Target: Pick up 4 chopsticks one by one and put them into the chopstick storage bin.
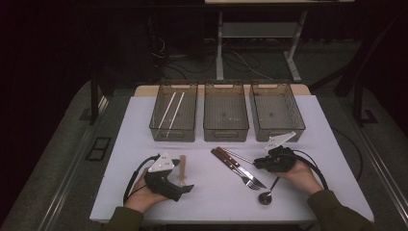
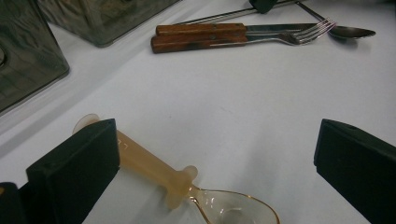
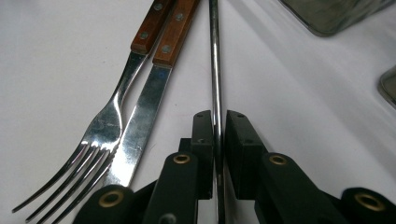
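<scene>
My right fingers (image 3: 217, 154) clamp a thin steel rod (image 3: 214, 70) lying on the counter (image 1: 211, 192) beside the fork (image 3: 100, 135) and knife (image 3: 142, 112); my left fingers (image 2: 210, 163) stand released over a spoon (image 2: 187, 186). Step: grasp. Next, probably lift toward a bin (image 1: 276, 108).

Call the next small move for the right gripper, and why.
Probably a short straight lift. The right gripper has its jaws pinched on a thin metal rod that lies on the table beside the knife and fork. Raising it a little would likely clear that cutlery before carrying it toward the bins. The left gripper stands open over the amber spoon.
</scene>
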`<state>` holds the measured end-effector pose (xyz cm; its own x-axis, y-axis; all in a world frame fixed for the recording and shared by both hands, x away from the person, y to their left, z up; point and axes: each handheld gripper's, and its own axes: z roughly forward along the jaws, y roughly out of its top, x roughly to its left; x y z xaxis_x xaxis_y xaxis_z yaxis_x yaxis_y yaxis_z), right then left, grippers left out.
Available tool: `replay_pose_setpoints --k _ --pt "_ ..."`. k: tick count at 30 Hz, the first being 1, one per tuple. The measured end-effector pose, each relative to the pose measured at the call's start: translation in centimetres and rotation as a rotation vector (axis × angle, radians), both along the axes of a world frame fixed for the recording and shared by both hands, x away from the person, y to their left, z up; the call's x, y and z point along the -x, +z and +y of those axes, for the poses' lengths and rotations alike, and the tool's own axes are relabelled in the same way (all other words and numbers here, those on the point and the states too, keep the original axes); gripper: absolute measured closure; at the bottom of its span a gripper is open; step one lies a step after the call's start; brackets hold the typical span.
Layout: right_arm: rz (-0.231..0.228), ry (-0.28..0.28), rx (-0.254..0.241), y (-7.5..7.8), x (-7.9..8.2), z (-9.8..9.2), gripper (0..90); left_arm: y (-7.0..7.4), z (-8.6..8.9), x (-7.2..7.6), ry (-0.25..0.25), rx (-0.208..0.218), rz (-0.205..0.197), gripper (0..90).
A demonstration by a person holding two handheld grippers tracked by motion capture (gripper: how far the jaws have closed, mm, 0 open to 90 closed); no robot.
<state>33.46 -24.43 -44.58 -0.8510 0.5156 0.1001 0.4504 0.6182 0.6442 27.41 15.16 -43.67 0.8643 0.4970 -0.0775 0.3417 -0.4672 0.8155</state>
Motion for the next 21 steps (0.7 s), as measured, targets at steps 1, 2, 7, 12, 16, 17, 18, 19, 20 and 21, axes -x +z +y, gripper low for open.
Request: replay_pose_setpoints --k 1,2,7,12,16,17,18,19,20,21 --pt "-0.007 0.001 0.006 0.00 0.09 0.06 82.0 0.00 0.00 0.00 0.000 0.000 0.000 0.0" --pt "-0.016 0.003 0.010 0.00 0.16 0.11 82.2 -0.01 -0.01 -0.01 0.000 0.000 0.001 0.0" --pt "-0.032 0.009 0.020 -0.04 0.33 0.20 84.4 -0.03 -0.03 0.00 -0.003 -0.004 0.003 0.0" --pt "-0.026 0.006 0.009 -0.10 0.33 0.12 85.0 -0.04 -0.04 0.00 -0.004 -0.005 0.005 0.0" --pt "-0.032 0.003 0.014 -0.07 0.41 0.19 85.3 -0.06 -0.07 0.01 -0.005 -0.007 0.005 0.0" --pt "-0.033 0.002 0.016 -0.06 0.42 0.21 85.3 -0.05 -0.06 0.01 -0.005 -0.006 0.005 0.0" --pt "-0.030 -0.001 0.016 -0.05 0.38 0.21 85.4 -0.05 -0.06 0.01 -0.006 -0.006 0.005 0.0" --pt "-0.023 -0.009 0.013 -0.03 0.38 0.21 85.5 -0.05 -0.06 0.01 -0.006 -0.006 0.005 0.0" --pt "-0.021 -0.010 0.013 -0.03 0.36 0.21 85.5 -0.04 -0.06 0.01 -0.006 -0.006 0.005 0.0" --pt "-0.017 -0.011 0.015 0.02 0.36 0.23 85.5 -0.04 -0.06 0.01 -0.006 -0.007 0.004 0.0"
